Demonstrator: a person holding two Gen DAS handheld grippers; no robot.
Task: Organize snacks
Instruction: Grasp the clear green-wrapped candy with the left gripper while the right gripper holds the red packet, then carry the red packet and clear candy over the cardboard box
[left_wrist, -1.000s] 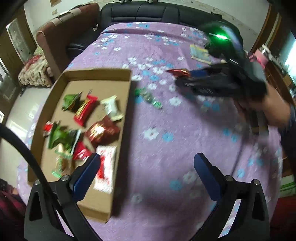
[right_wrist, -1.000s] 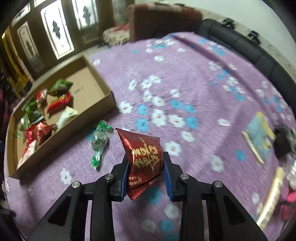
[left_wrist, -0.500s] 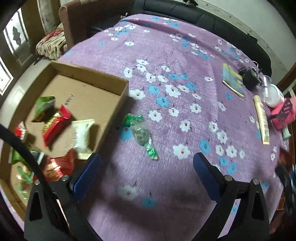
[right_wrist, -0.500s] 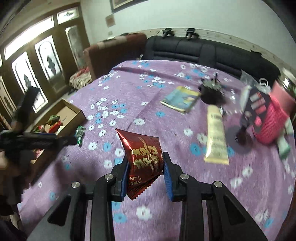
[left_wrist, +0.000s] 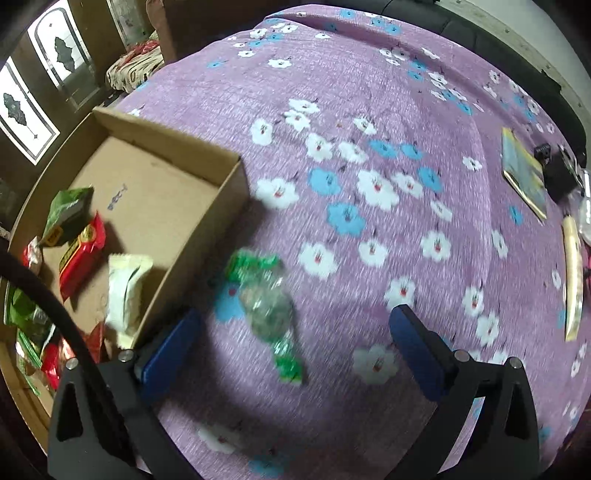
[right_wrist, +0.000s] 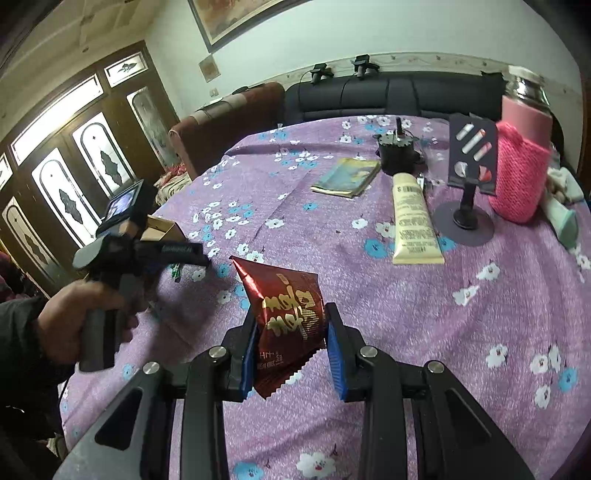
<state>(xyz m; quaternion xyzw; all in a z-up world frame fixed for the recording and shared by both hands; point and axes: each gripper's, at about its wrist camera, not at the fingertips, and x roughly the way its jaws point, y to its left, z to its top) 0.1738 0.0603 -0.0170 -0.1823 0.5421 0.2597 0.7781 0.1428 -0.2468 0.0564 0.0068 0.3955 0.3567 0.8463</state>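
Right claw (right_wrist: 291, 343) grips red packet (right_wrist: 286, 314); cream tube (right_wrist: 412, 221) lies beyond.

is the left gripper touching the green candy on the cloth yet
Apart. The left wrist view shows the left gripper open, with purple cloth visible between each blue finger and the green candy.

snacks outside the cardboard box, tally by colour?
Green: 1, the green-wrapped candy on the cloth beside the cardboard box, ahead of the open left gripper.
Dark red: 1, the dark red snack packet clamped in the right gripper.
Total: 2
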